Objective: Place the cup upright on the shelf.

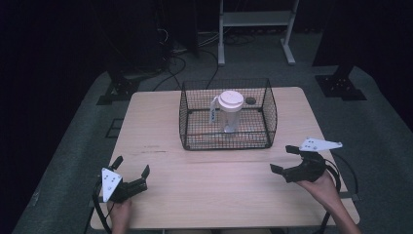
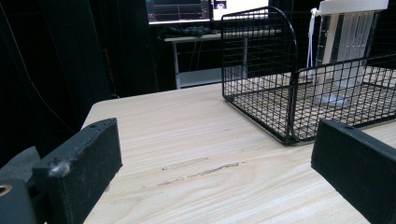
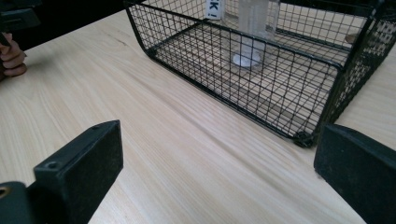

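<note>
A black wire basket (image 1: 185, 122) stands at the middle rear of the wooden table (image 1: 160, 170). Inside it a clear plastic cup with a white lid (image 1: 230, 109) stands upright, a white tag hanging at its left side. My left gripper (image 1: 131, 166) rests open near the table's front left corner, nothing between its jaws. My right gripper (image 1: 284, 159) is open near the front right, pointing at the basket. In the left gripper view the basket (image 2: 289, 98) and cup (image 2: 348, 46) stand ahead to the right. The right gripper view has the basket (image 3: 280, 88) close ahead, the cup (image 3: 252, 28) within.
A small dark round object (image 1: 250, 101) lies in the basket's rear right. Beyond the table stand a white metal rack (image 1: 255, 22), black stand bases (image 1: 341, 85) and cables on grey floor. A hand (image 3: 11, 56) holding the other gripper is at the right gripper view's left edge.
</note>
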`<action>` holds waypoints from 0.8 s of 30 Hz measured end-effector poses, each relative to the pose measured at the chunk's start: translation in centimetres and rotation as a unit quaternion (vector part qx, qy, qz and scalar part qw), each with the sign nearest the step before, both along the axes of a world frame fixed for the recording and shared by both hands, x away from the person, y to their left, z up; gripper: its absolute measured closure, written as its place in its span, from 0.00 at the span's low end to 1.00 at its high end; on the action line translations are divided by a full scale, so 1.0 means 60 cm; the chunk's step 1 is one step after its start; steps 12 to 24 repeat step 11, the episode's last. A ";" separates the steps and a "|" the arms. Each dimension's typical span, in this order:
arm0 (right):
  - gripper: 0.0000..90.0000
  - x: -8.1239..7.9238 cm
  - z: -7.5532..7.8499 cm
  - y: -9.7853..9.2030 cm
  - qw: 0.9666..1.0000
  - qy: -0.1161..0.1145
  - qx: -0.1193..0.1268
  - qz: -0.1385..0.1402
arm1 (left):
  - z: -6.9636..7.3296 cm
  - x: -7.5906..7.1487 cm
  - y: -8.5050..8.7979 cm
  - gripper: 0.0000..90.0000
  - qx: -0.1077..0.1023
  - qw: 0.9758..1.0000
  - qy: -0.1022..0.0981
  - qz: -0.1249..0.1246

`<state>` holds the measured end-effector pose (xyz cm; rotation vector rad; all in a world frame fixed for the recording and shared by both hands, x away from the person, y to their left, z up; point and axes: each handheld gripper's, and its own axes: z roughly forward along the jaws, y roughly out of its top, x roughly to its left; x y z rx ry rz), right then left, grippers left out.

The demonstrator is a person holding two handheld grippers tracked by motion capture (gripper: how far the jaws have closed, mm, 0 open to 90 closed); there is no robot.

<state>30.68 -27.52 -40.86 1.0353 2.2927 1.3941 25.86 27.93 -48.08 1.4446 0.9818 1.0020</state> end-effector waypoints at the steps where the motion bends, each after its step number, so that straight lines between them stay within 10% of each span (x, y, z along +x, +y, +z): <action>1: 0.01 -0.002 -0.002 -0.002 1.000 0.000 0.000 -0.002 | 0.000 0.000 0.000 0.01 0.000 1.000 0.000 0.000; 24: 0.01 -0.026 -0.021 -0.006 1.000 -0.005 0.004 -0.012 | 0.000 0.000 0.000 0.01 -0.001 1.000 0.000 0.000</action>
